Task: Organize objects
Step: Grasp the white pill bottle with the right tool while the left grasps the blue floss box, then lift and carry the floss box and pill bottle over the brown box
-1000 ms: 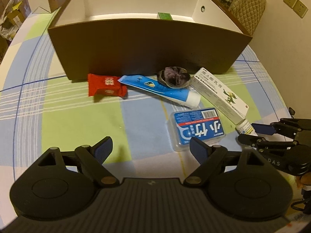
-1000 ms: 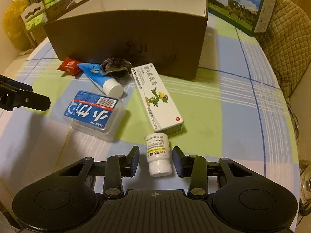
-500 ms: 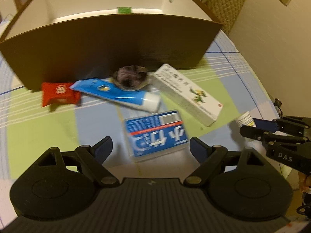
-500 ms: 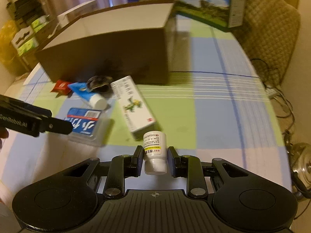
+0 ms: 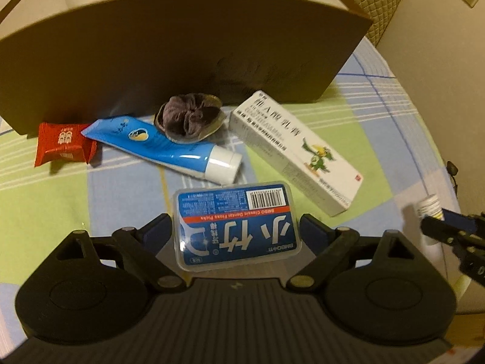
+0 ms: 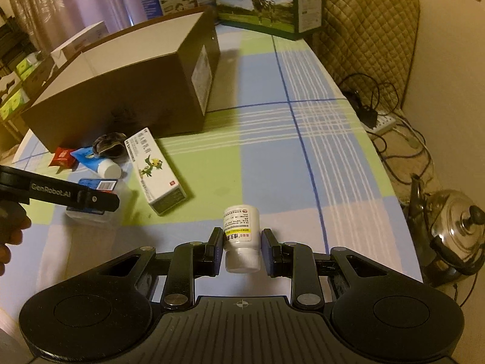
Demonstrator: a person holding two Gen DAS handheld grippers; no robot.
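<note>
White pill bottle point(image 6: 241, 236) clamped in right tongs point(image 6: 241, 250); left tongs point(image 5: 236, 230) opening w/ floss box point(image 5: 236, 226) between.

Home room, plaid tablecloth point(image 6: 303, 157), kettle point(image 6: 454, 227), curtains point(image 6: 75, 3)

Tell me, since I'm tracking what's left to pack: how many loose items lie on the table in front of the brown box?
5: red packet leftmost, blue tube beside it, dark scrunchie against the brown box, white carton rightward, floss case nearest. More may hide behind the box.
</note>
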